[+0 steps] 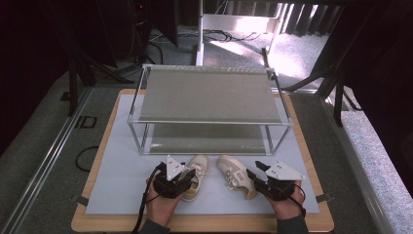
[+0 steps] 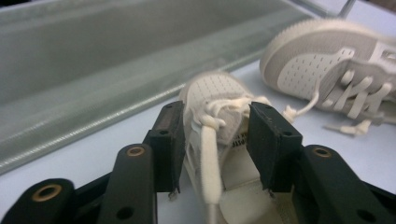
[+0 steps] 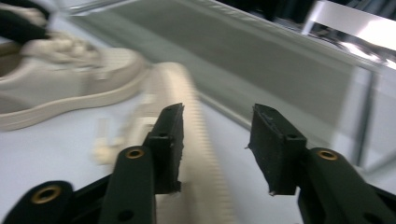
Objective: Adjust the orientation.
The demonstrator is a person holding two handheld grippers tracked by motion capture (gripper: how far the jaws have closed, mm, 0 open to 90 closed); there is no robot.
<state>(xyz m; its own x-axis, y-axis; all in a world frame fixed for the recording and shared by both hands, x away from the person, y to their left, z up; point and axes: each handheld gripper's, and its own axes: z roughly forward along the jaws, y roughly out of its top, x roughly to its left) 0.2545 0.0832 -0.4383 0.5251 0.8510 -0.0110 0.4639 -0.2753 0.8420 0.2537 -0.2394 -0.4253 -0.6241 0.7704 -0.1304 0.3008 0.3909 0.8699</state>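
Our left gripper [image 2: 215, 135] straddles the left shoe [image 2: 212, 100] for a grasp, jaws apart, while our right gripper [image 3: 217, 135] gapes beside the right shoe [image 1: 237, 175].

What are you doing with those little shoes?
A person is working at a table with a two-jaw gripper in each hand. Two pale sneakers lie on a white mat in front of a two-level metal rack. The left gripper has its jaws around the left sneaker, over the tongue and laces, though the pads do not seem to be squeezing it. The right gripper has its jaws apart beside the right sneaker, with one jaw over the blurred sole edge. Both rack shelves are bare.
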